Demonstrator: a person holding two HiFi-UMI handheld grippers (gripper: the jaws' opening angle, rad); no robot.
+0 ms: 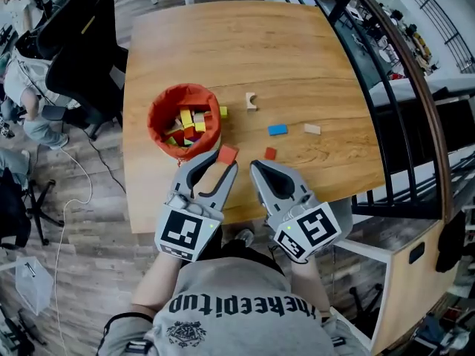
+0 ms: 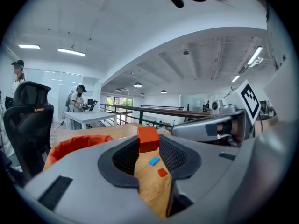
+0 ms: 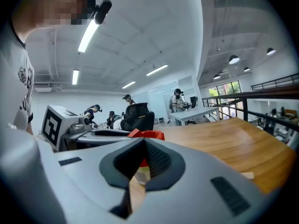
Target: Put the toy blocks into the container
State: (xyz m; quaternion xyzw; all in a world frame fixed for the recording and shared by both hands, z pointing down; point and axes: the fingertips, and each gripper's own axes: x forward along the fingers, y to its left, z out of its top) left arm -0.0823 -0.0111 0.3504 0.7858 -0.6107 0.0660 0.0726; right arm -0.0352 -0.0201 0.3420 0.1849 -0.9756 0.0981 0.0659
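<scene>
- Left claw (image 1: 215, 167) points away from the person, nearly level. Its jaws stand partly apart and clamp a red block (image 2: 148, 139) at their tips.
- Right claw (image 1: 257, 167) lies just beside the left, pointing the same way. Its jaws are closed together with nothing between them.
- Left forearm (image 1: 162, 277) and right forearm (image 1: 308, 279) reach forward from the torso, close together.

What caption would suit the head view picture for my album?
Left gripper holds a red block beside the orange container; right gripper shut and empty.
</scene>
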